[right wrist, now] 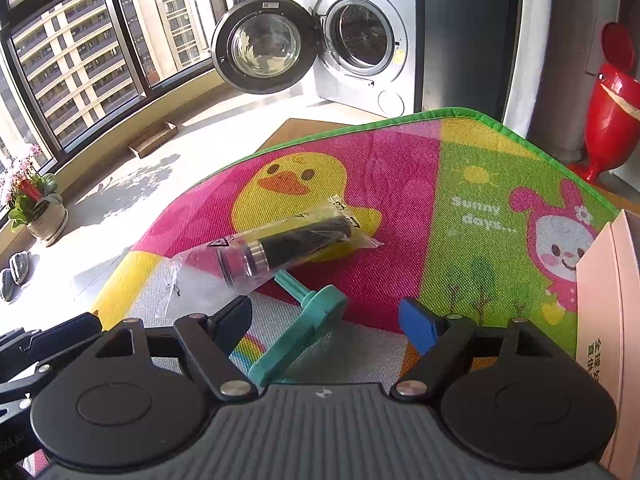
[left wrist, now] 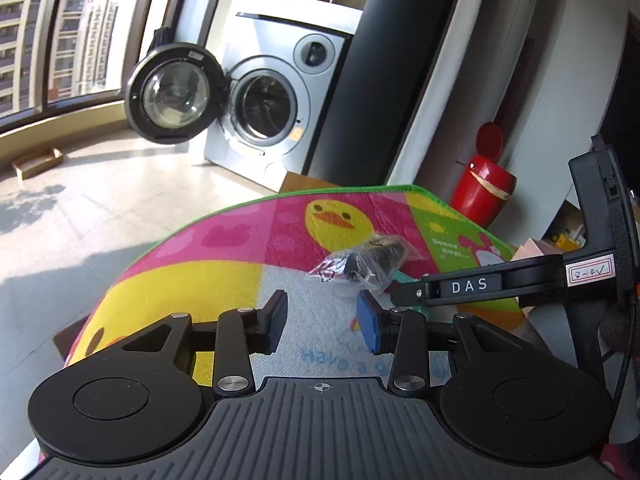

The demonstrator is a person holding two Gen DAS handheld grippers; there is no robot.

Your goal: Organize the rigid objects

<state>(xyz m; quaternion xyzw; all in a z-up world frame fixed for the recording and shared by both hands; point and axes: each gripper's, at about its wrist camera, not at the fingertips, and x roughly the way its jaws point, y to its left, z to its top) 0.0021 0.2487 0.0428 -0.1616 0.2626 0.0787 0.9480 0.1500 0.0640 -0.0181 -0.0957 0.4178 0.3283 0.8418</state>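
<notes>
A black cylindrical part in a clear plastic bag (right wrist: 288,248) lies on the colourful cartoon mat (right wrist: 460,216). It also shows in the left wrist view (left wrist: 368,262). A teal plastic piece (right wrist: 304,320) lies on the mat just in front of the bag, between my right gripper's jaws. My right gripper (right wrist: 326,320) is open and hovers over the teal piece without touching it. My left gripper (left wrist: 323,320) is open and empty, a little short of the bag. The right gripper's body (left wrist: 520,276) crosses the right side of the left wrist view.
A pink cardboard box (right wrist: 608,320) stands at the mat's right edge. A red bin (right wrist: 612,116) stands behind the table. A washing machine (right wrist: 368,32) with its door open is beyond. A potted plant (right wrist: 40,204) sits on the floor by the window.
</notes>
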